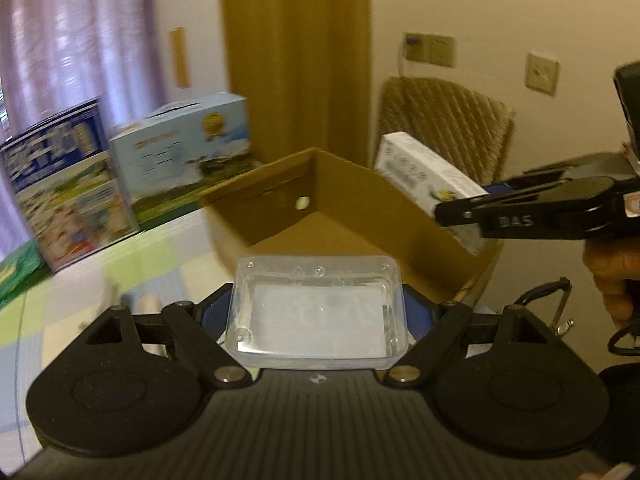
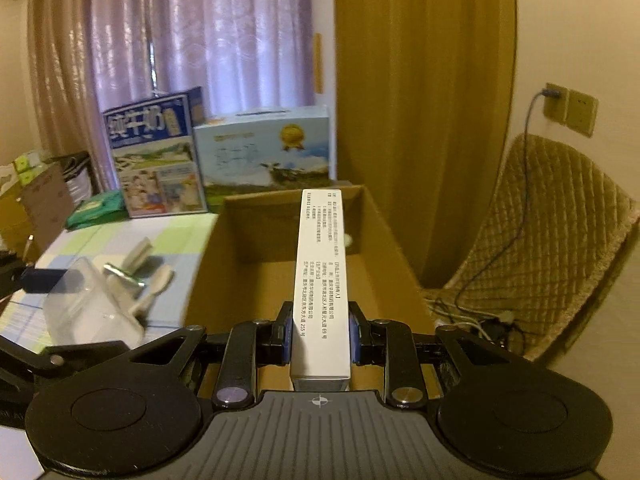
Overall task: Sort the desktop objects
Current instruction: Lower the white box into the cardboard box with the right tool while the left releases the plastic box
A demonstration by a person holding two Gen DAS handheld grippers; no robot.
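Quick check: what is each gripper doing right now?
Left gripper: shut on the clear case.
Right gripper: shut on the white carton, over the cardboard box.

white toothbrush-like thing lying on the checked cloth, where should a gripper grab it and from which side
Probably across its slim handle, coming down from above with the fingers either side of its long axis. It lies flat on the tablecloth beside a metal clip, so a side approach looks crowded. It is blurred, so exact shape is unclear.

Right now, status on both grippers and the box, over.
Left gripper shut on clear plastic case. Right gripper shut on white carton, over the cardboard box. Nothing blocking the box mouth.
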